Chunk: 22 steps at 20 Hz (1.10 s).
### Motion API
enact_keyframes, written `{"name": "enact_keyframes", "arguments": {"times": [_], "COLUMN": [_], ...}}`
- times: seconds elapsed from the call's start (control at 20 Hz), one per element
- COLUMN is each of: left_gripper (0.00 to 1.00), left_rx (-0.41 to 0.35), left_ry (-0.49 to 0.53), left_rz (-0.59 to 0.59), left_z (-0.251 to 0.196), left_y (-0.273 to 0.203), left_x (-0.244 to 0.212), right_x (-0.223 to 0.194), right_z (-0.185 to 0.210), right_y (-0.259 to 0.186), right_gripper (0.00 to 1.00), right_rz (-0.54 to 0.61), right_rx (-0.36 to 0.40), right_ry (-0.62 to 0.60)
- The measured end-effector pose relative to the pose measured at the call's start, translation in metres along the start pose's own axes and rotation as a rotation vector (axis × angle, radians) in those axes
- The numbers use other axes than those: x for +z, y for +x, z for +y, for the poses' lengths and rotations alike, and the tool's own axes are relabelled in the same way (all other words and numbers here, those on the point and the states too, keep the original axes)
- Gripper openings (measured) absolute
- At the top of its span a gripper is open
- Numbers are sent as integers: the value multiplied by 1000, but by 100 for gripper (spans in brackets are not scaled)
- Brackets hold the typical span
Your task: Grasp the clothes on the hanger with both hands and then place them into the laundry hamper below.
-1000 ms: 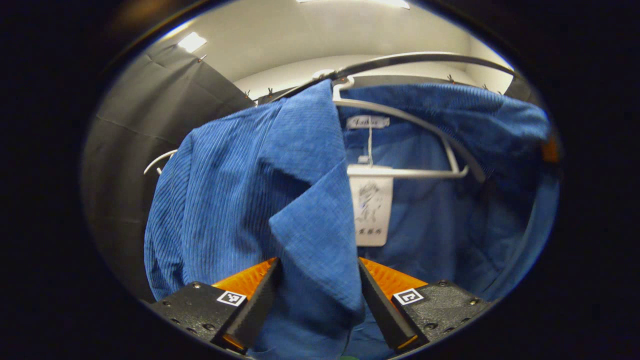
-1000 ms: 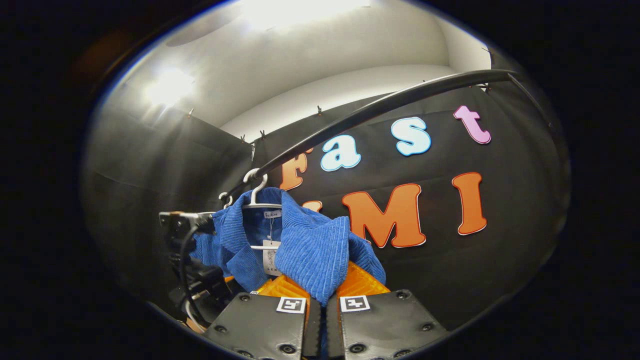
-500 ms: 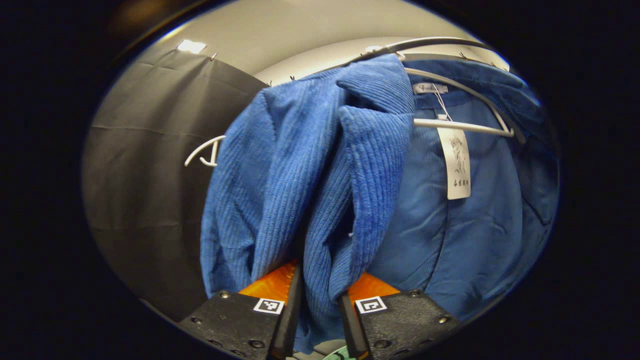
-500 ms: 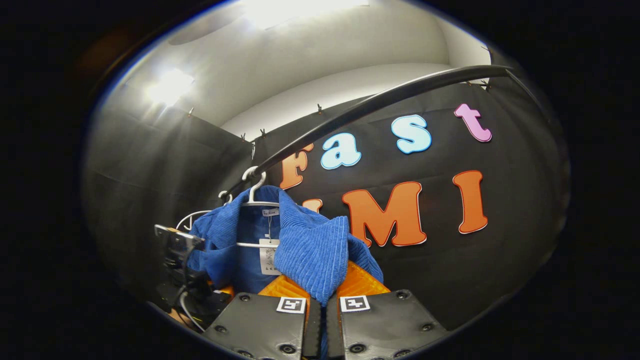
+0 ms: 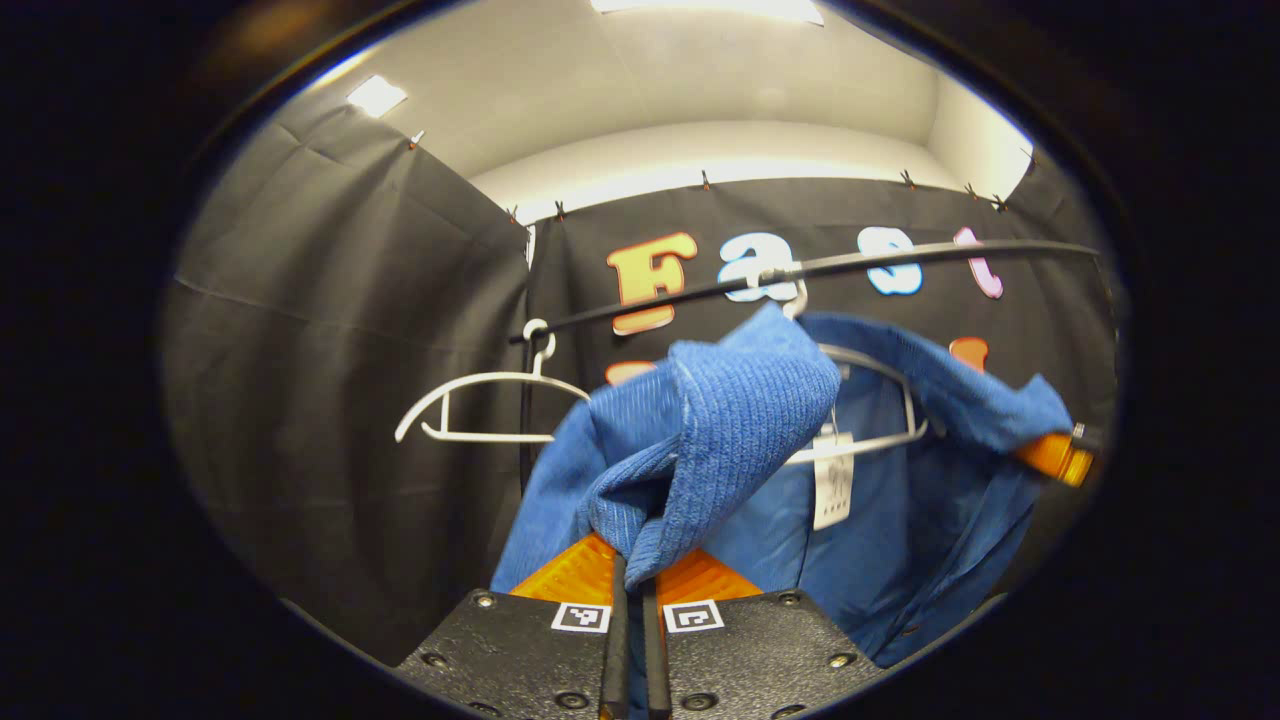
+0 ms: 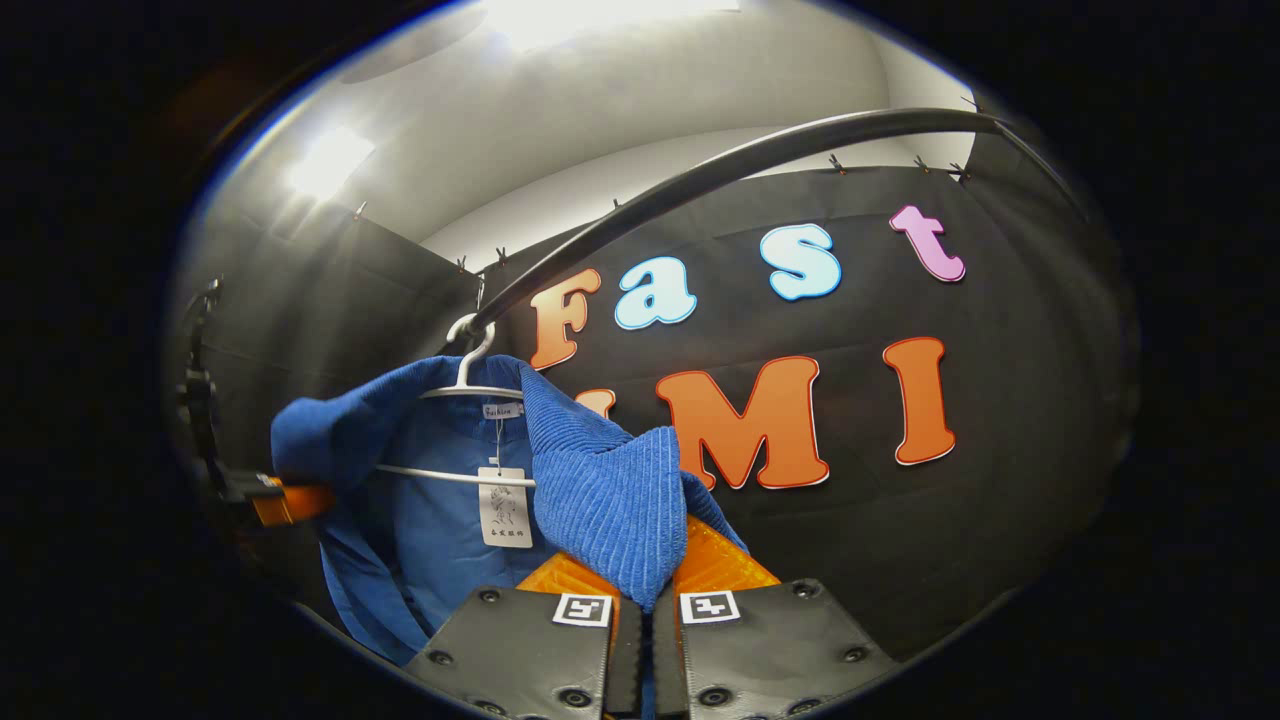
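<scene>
Left gripper (image 5: 630, 600) fingers (image 5: 575, 575) clamped on one front edge of the jacket (image 5: 720, 430); right gripper (image 6: 645, 605) fingers (image 6: 560, 580) clamped on the other. Spread apart, likely to slip both shoulders off the hanger (image 6: 455, 475) under the rail (image 6: 700, 180). Spare hanger (image 5: 480, 405) alongside. Hamper presumably below.

Dim booth; ceiling lights (image 6: 325, 160) glare overhead; sharp centre, fisheye bending at edges.

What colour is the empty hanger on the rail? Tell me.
White; the empty hanger shows best in the left gripper view.
</scene>
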State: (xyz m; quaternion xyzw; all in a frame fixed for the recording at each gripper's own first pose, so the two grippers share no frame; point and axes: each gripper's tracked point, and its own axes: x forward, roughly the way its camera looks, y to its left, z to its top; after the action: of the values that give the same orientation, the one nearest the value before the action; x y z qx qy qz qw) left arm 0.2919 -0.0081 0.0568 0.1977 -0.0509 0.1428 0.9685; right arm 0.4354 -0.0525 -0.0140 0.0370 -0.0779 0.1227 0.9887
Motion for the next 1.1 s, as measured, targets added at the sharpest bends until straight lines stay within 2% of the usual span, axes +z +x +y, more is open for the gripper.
{"name": "enact_keyframes", "arguments": {"times": [0.15, 0.2, 0.25, 0.3, 0.4, 0.5, 0.6, 0.65, 0.75, 0.9, 1.1], "left_gripper": [6, 4, 8, 4, 4, 4, 4, 8, 6, 5, 6], "left_rx": [63, 80, 87, 99, 140, 141, 151, 164, 181, 171, 121], "left_ry": [2, -11, -41, -57, -23, 24, 76, 113, 138, 120, 14], "left_rz": [-67, -78, -93, -107, -136, -152, -145, -129, -106, -17, 102], "left_z": [30, 41, 48, 59, 85, 95, 110, 119, 132, 151, 143], "left_y": [13, 21, 31, 40, 62, 87, 114, 124, 148, 172, 188], "left_x": [57, 71, 83, 94, 111, 120, 115, 110, 95, 50, -14], "right_x": [-3, -4, -3, -3, -4, -3, -2, -2, -1, -2, -6], "right_z": [8, 11, 13, 15, 20, 23, 25, 26, 27, 28, 27], "right_y": [-1, -1, -2, -2, -4, -5, -8, -9, -13, -18, -19], "right_gripper": [12, 12, 12, 12, 12, 12, 12, 12, 12, 12, 12], "right_rz": [3, 4, 3, 1, 3, 4, 4, 3, 0, 4, 20], "right_rx": [17, 23, 26, 30, 37, 43, 42, 41, 41, 29, 8], "right_ry": [18, 24, 29, 35, 47, 53, 56, 62, 74, 74, 65]}}
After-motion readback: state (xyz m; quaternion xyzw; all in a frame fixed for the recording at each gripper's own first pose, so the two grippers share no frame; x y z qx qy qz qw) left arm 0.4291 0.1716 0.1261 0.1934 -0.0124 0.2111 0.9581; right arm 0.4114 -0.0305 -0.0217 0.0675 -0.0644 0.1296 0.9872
